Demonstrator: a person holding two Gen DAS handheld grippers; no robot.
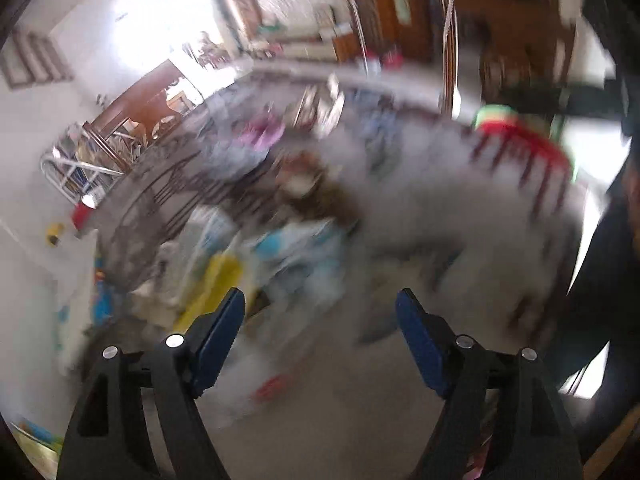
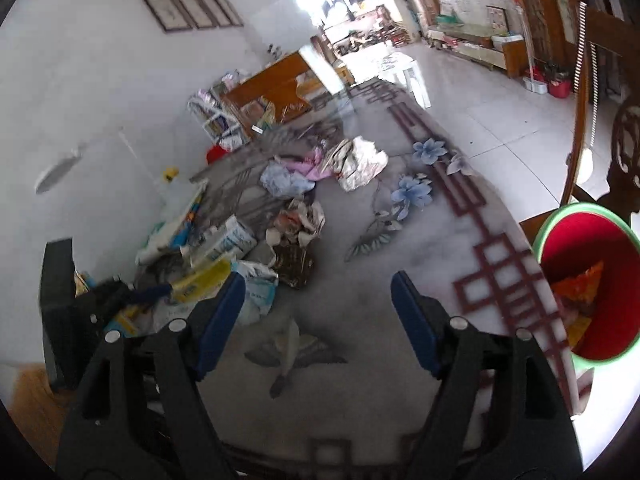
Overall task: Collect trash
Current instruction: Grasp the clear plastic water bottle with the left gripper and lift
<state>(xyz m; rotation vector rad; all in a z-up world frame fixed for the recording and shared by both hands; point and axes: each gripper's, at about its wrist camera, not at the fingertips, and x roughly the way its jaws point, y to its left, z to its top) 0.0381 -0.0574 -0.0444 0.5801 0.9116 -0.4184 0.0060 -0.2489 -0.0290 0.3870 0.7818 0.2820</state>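
Observation:
A pile of trash (image 2: 280, 216) lies on the grey patterned round table (image 2: 400, 248): crumpled wrappers, a silver bag (image 2: 360, 162), a yellow packet (image 2: 204, 278), white and blue packets. My right gripper (image 2: 318, 300) is open and empty above the table's near part, right of the pile. A red bin with a green rim (image 2: 588, 280) stands at the table's right edge with an orange wrapper inside. The left wrist view is heavily blurred; my left gripper (image 1: 320, 316) is open and empty above the table, with the pile (image 1: 288, 240) ahead and the red bin (image 1: 520, 144) at upper right.
A wooden cabinet (image 2: 276, 84) and a white rack (image 2: 216, 120) stand beyond the table by the white wall. A dark wooden chair (image 2: 600, 80) stands at the right. The left gripper's body (image 2: 80, 304) shows at the right view's left edge. A tiled floor (image 2: 500, 112) stretches behind.

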